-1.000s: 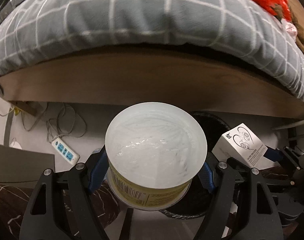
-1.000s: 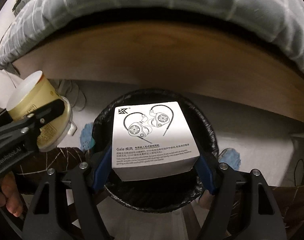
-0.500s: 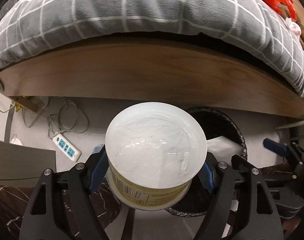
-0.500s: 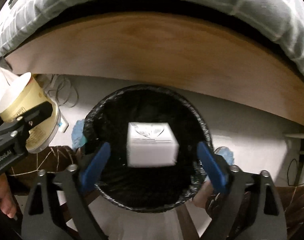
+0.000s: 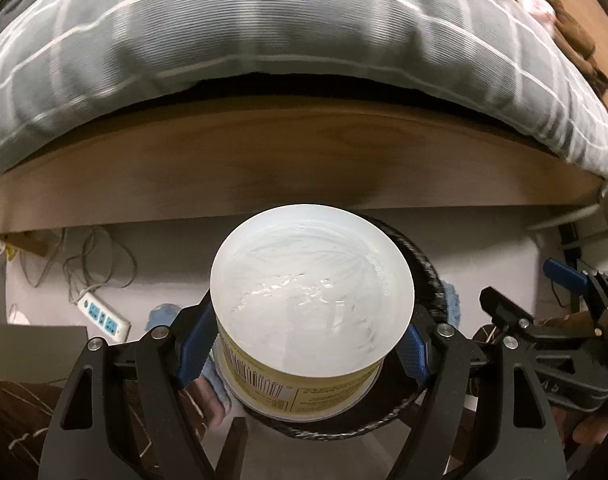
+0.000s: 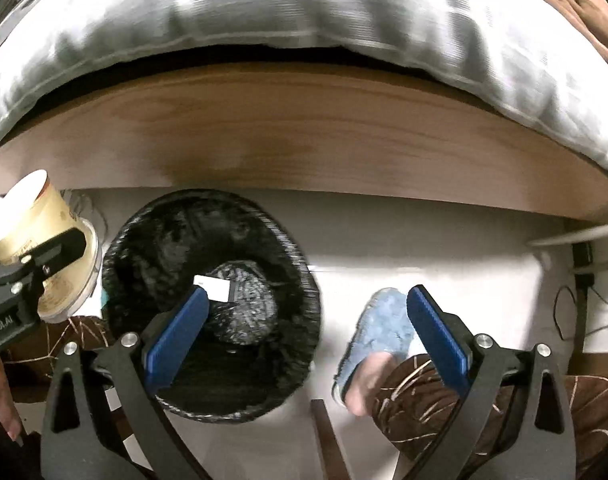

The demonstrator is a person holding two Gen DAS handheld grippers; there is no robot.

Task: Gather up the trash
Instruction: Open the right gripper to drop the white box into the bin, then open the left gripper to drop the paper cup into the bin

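A yellow-labelled tub is gripped between the blue pads of the left tool, its pale base turned toward the camera. Directly behind it the black-lined trash bin is seen on the floor, just in front of the wooden bed frame. The right tool is empty and its jaws are opening; it is placed over the bin's right rim, with one pad above the bin's mouth and the other above a blue slipper beside the bin. A white box lies inside the bin, near the bottom.

The next step is judged to be the release of the tub into the bin. In the right wrist view the tub appears beyond the bin's left rim, so a release made too early could send it against the rim and onto the floor, possibly toward the power strip left of the bin. The thin liner could also be dragged inward by a glancing hit. The two tools are close together near the bin, and a collision could be caused if either is swung across.
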